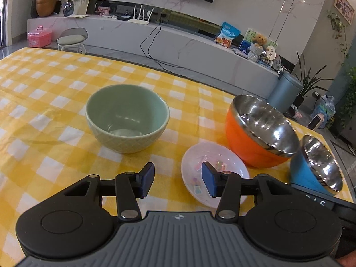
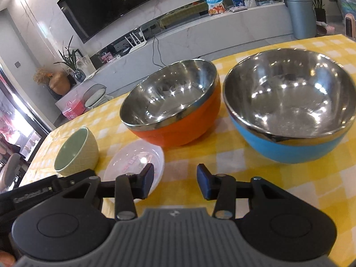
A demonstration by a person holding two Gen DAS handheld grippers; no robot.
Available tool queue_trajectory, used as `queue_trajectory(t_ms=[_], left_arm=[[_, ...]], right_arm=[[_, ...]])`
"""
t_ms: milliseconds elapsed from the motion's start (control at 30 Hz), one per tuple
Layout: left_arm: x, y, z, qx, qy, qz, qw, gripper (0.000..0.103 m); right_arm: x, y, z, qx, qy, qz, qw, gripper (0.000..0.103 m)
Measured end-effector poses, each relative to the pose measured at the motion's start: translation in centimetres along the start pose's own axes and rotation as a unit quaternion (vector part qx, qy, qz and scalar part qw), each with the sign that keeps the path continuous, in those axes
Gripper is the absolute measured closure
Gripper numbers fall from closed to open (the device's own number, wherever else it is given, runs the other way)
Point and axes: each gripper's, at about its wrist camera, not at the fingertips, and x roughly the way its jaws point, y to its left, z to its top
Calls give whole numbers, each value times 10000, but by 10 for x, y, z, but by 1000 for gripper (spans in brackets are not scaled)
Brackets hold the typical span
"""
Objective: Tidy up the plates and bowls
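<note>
Left gripper [image 2: 33, 191] casing reads "GenRobot.AI", blurred.

The left wrist view looks forward and down along its own left gripper [image 1: 178, 181], low and close over a yellow-and-white checked tablecloth [image 1: 44, 84], facing a pale green ceramic bowl [image 1: 127, 118] with a white marble television wall behind. The right wrist view sits just as low behind the right gripper [image 2: 175, 181], rolled so the room tilts, nearest a blue steel-lined bowl [image 2: 289, 104]. Both views share the green bowl, an orange steel-lined bowl [image 1: 260, 131] and a translucent pink plastic plate [image 1: 213, 173].
</note>
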Motion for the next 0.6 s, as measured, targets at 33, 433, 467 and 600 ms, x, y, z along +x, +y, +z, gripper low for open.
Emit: queue_trajectory(t_ms=[33, 433, 467, 600], left_arm=[[3, 0, 0, 15, 17, 2, 10000, 51], [22, -2, -4, 67, 99, 37, 9999, 74], [22, -2, -5, 75, 89, 40, 9999, 81], [23, -5, -5, 105, 129, -34, 9999, 98]], right_arm=[[2, 1, 0, 17, 22, 11, 10000, 65], [14, 14, -6, -435, 31, 45, 9990, 84], [16, 15, -7, -462, 52, 39, 9989, 88], [17, 15, -7, -412, 42, 83, 9991, 97]])
